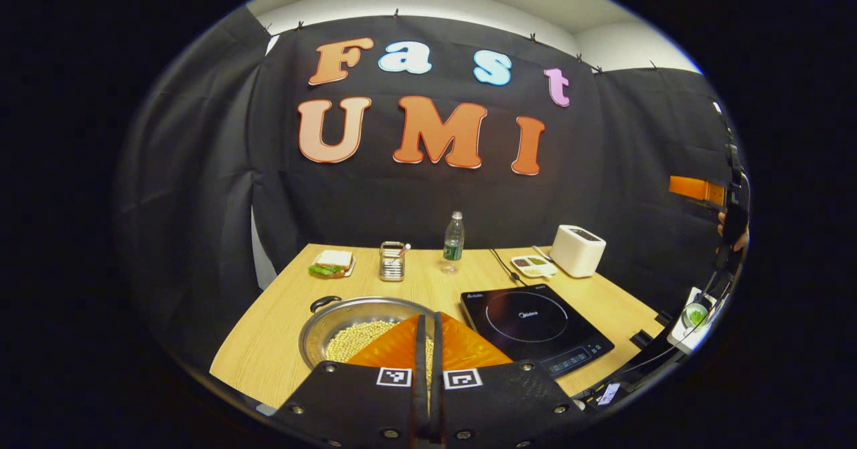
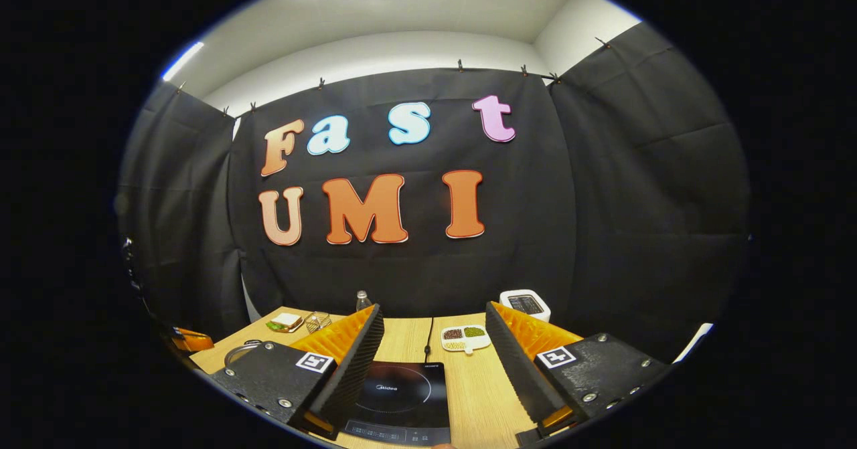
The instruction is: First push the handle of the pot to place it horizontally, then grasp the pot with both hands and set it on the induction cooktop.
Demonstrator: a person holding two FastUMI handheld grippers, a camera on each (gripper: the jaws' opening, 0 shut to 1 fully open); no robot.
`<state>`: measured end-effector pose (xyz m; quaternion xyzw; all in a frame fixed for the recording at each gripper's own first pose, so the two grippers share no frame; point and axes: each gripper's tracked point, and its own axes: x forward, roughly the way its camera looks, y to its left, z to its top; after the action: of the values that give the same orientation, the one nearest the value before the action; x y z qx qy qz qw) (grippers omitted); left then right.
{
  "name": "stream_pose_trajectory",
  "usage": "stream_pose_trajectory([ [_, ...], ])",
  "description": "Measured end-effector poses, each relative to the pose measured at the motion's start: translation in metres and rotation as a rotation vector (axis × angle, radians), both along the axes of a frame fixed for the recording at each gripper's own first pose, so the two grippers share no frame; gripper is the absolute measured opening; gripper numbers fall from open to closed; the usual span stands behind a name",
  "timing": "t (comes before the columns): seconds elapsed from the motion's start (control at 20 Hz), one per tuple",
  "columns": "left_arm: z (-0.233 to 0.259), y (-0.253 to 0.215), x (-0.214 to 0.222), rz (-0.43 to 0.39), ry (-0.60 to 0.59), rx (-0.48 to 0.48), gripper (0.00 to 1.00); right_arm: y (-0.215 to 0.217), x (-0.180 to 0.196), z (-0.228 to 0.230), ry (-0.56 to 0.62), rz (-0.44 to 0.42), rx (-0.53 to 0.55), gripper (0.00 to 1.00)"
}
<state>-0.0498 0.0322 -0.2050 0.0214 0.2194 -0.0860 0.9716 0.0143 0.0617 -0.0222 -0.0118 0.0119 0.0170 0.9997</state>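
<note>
Pot [image 1: 348, 332] of pale beans sits on the wooden table [image 1: 281, 315] left of the induction cooktop [image 1: 535, 325], directly below the left gripper [image 1: 428, 342], whose fingers are pressed together above its near rim. The right gripper [image 2: 435, 362] hovers over the cooktop, fingers spread wide, grasping nothing.
</note>
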Motion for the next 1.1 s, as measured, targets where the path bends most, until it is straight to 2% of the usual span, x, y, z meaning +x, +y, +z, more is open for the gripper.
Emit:
stream_pose_trajectory([
  [0.55,-0.107,-0.004,-0.053,-0.046,0.26,0.037,0.02,-0.001,0.003,-0.022,0.04,0.0,-0.011,0.95],
  [1.1,-0.178,0.007,-0.074,-0.018,0.43,0.029,0.03,0.0,0.008,-0.041,0.079,0.007,-0.014,0.95],
])
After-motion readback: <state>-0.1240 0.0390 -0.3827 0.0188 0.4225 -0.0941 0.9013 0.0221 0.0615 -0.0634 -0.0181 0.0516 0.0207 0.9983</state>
